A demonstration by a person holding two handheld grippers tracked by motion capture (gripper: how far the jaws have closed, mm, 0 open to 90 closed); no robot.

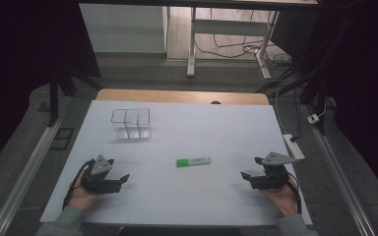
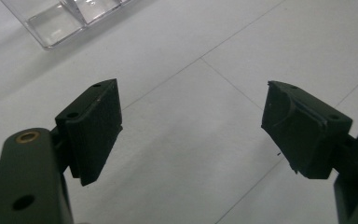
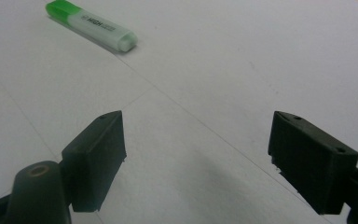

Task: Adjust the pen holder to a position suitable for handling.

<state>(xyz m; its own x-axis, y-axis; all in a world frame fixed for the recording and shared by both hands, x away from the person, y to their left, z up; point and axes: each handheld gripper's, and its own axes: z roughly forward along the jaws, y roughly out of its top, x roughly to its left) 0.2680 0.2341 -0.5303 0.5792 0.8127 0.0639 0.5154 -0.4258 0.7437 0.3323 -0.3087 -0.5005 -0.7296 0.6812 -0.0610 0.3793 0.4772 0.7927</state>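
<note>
Two tools rest low on the white counter (image 1: 187, 196), one at each near corner, each held in a hand, and neither grips anything.

Left tool (image 1: 123, 179): its jaws stand wide apart, as the left gripper view confirms, with bare counter between the pads (image 2: 95, 128). The hand (image 1: 81, 192) holds it from behind, forearm entering from the near edge, jaws pointing inward toward the counter's middle. A clear divided organiser (image 1: 131, 123) stands ahead of this tool and well apart from it, upright, its compartments empty as far as can be seen. In my judgement it is set there as the receptacle.

Green highlighter (image 1: 193, 161): it lies flat between the two tools, ahead of both and touching neither, its long axis running across the counter. Lying free and in the open, it appears to be laid out for an easy pickup.

Right tool (image 1: 248, 175): its jaws are likewise wide and empty. The hand (image 1: 278, 199) supports it from beneath, and the jaws point inward. In the right gripper view the highlighter sits ahead and off to the left of the jaws, so this tool is not yet aligned with it.
</note>
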